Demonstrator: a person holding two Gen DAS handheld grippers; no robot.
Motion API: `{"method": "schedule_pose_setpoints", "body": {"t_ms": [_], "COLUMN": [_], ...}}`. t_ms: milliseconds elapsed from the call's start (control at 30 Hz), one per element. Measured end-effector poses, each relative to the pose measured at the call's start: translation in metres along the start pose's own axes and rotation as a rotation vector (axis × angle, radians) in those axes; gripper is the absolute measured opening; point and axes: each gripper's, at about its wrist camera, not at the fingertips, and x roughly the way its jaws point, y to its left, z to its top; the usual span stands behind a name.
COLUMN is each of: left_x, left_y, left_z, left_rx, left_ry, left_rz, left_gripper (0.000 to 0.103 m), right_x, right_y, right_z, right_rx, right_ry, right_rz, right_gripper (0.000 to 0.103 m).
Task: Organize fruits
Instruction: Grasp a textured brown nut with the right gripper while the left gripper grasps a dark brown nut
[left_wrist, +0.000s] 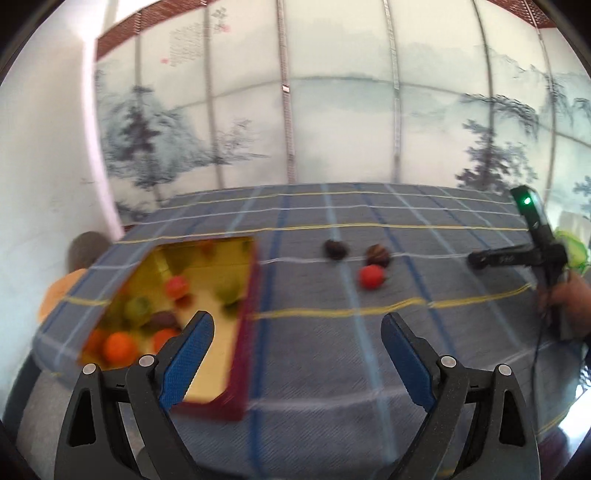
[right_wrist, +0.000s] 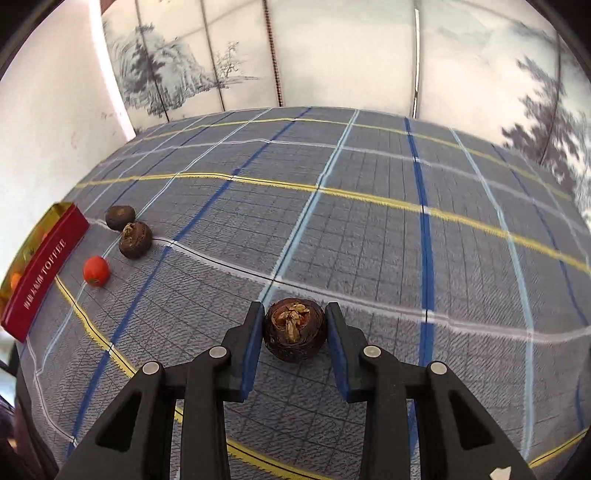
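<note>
Left gripper (left_wrist: 297, 354) is sitting nearest the left wrist lens, jaws spread wide with nothing between the blue pads (left_wrist: 190, 354). It's pointing down and forward over the plaid tablecloth (left_wrist: 332, 369), tilted slightly. Left finger is overlapping the near corner of the red tin (left_wrist: 243, 332), which is holding several orange, green and dark fruits; blur is hiding the exact count. Beyond, two dark brown fruits (left_wrist: 336, 249) are lying near each other, with a small red fruit (left_wrist: 372, 277) just in front of the right one. At the right edge a hand (left_wrist: 569, 299) is gripping the other tool's handle.

Right gripper (right_wrist: 295, 328) is filling the bottom of the right wrist view, pointing steeply down at the cloth. Its jaws are clamping a brown fruit with dried husk on top (right_wrist: 294, 328), both pads pressing its sides. Whether the fruit is touching the cloth, I cannot tell. Far left, the tin's red wall is reading "TOFFEE", with the three loose fruits lying just beside it.
</note>
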Motion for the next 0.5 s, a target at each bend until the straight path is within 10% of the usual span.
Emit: {"method": "schedule_pose_setpoints", "body": {"t_ms": [133,500], "left_x": [0.050,0.163], "left_y": [-0.020,-0.012], "left_z": [0.037,0.088], "left_rx": [-0.001,-0.067], "left_ry": [0.097,0.230], "left_rz": [-0.127,-0.099], "left_gripper": [0.092,0.092], "right_x": [-0.003,-0.003], "right_y": [-0.007,-0.005], "right_z": [-0.001,-0.001], "right_rx": [0.011,0.004], "right_ry": [-0.014,-0.012], "right_rz": [0.049,0.149], "right_gripper": [0.031,0.031]}}
